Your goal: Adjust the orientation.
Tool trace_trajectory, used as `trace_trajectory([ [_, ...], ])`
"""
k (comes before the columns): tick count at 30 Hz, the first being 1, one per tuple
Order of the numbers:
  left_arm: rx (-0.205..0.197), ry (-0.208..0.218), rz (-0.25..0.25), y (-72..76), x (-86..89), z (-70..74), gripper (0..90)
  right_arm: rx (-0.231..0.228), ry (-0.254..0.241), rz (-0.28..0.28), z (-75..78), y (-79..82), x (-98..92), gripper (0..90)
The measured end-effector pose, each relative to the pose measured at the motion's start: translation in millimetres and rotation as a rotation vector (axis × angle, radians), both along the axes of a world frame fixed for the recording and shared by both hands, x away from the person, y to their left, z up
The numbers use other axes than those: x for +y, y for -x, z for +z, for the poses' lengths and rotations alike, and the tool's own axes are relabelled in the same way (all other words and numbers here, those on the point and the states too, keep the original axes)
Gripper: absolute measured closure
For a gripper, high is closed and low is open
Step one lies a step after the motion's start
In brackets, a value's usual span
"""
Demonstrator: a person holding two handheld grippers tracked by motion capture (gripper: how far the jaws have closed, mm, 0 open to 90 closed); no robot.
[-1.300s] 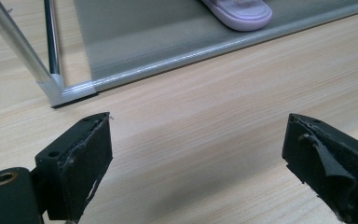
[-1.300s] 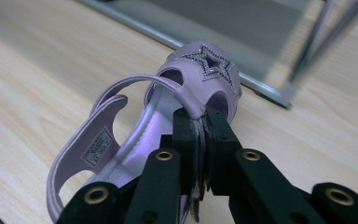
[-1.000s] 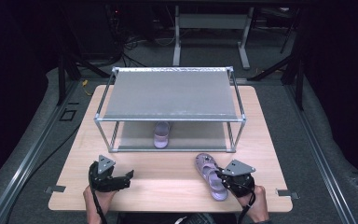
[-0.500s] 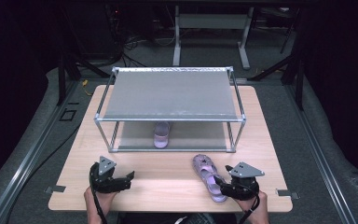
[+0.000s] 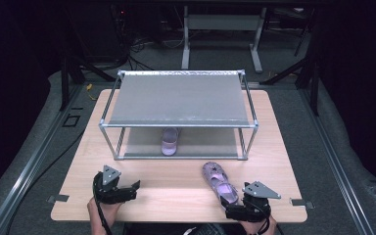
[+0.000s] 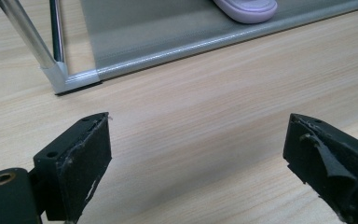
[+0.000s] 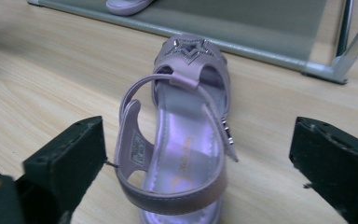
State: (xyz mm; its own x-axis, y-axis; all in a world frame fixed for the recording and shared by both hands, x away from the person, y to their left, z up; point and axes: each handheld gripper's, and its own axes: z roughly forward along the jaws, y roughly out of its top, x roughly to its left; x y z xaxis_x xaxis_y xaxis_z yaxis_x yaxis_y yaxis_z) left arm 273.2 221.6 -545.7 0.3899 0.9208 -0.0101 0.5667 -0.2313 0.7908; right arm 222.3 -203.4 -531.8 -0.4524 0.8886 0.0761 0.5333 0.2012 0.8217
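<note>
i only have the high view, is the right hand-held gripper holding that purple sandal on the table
Observer: No. In the right gripper view the right hand-held gripper has just opened its jaws; the sandal lies between them, untouched.
Operator: which end faces it
Observer: The heel strap; the toe with a star ornament points at the rack.
Operator: left one carrying anything
Observer: No, the left hand-held gripper is open over bare table.
</note>
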Motion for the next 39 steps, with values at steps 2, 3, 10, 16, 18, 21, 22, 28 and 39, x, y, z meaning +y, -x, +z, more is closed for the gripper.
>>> trace_trajectory([
  [2,0.001,0.003,0.001,0.3,1.0,0.0,7.5,-0.012,-0.025,0.015,-3.8,0.3,3.8,0.0],
  [3,0.001,0.004,0.001,0.6,1.3,0.1,7.5,-0.015,-0.014,-0.013,-5.0,0.5,6.1,0.0],
  [10,0.004,0.004,-0.002,0.1,0.0,-2.3,7.5,0.016,-0.019,-0.006,-22.5,-3.4,14.6,3.7],
  [16,0.01,0.003,-0.004,-0.4,-0.1,-3.4,7.5,0.051,-0.026,0.006,-35.8,-7.9,16.4,11.9],
  [18,0.009,0.001,-0.002,-0.3,0.2,-3.3,7.5,0.052,-0.016,-0.003,-37.2,-7.8,16.4,14.3],
  [21,0.014,0.001,0.002,0.3,1.2,-4.4,7.5,0.053,-0.012,0.008,-39.2,-7.9,16.5,22.0],
  [22,0.016,0.002,0.003,0.6,1.4,-4.7,7.5,0.055,-0.002,0.007,-40.1,-8.5,16.7,23.7],
  [28,0.013,0.002,0.012,2.9,3.4,-5.2,7.3,0.053,0.016,0.002,-40.5,-8.6,16.5,30.1],
  [39,0.017,-0.003,0.02,3.0,2.3,-3.6,1.1,0.027,0.018,0.023,-38.1,-8.6,11.4,36.5],
])
